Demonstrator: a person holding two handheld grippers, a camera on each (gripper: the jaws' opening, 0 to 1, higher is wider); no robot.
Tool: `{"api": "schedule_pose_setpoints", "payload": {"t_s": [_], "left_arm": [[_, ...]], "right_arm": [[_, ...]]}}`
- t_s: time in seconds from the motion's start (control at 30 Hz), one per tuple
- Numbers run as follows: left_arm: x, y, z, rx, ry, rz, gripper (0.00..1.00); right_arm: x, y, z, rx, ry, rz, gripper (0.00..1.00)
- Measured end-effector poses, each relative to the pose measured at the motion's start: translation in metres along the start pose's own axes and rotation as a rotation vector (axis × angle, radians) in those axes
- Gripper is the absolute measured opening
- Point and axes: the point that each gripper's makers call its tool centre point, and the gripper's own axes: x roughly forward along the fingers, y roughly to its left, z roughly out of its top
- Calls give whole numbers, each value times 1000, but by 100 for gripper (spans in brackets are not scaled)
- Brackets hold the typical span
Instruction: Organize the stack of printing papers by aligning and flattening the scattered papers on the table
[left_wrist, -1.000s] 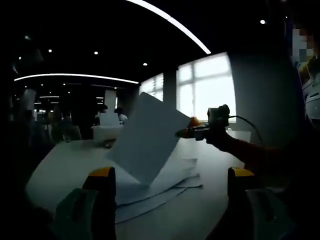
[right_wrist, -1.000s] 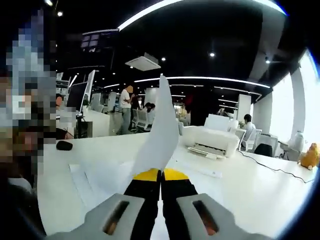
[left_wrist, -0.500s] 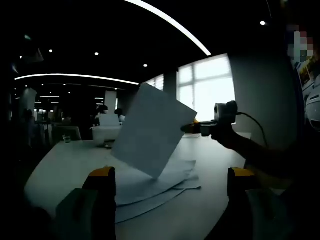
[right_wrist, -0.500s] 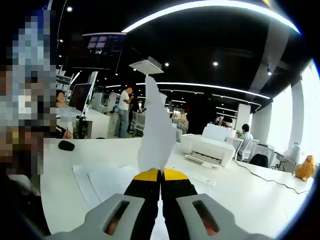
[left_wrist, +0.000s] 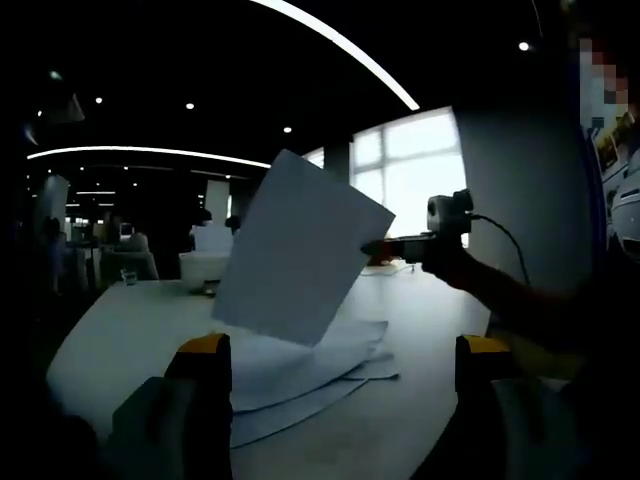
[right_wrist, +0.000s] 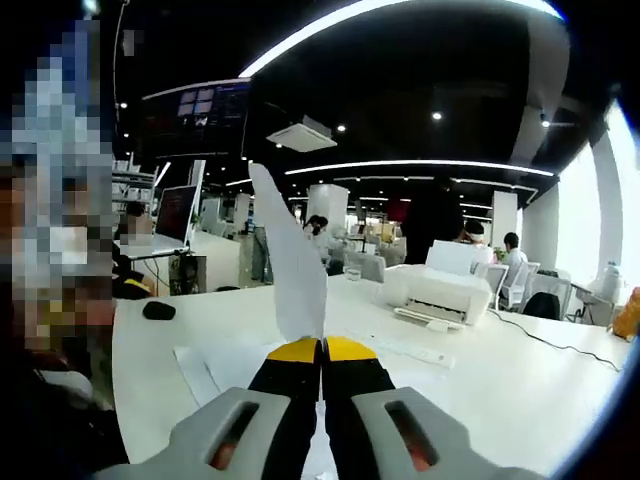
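One sheet lifted, the rest on the worktop

The right hand-held gripper (right_wrist: 322, 350) has its jaws clamped on a paper sheet (left_wrist: 300, 250), held clear above the scattered papers (left_wrist: 300, 375) on the white worktop (left_wrist: 130, 330). The left hand-held gripper (left_wrist: 335, 365) stands wide, holding nothing. At two o'clock, the right gripper view shows a printer (right_wrist: 440, 290)
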Motion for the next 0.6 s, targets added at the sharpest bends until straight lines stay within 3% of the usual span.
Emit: {"api": "schedule_pose_setpoints", "payload": {"t_s": [0.6], "left_arm": [[4,11,1,-2,-12,15,95]], "right_arm": [[-9,17,21,-7,16,69,0]]}}
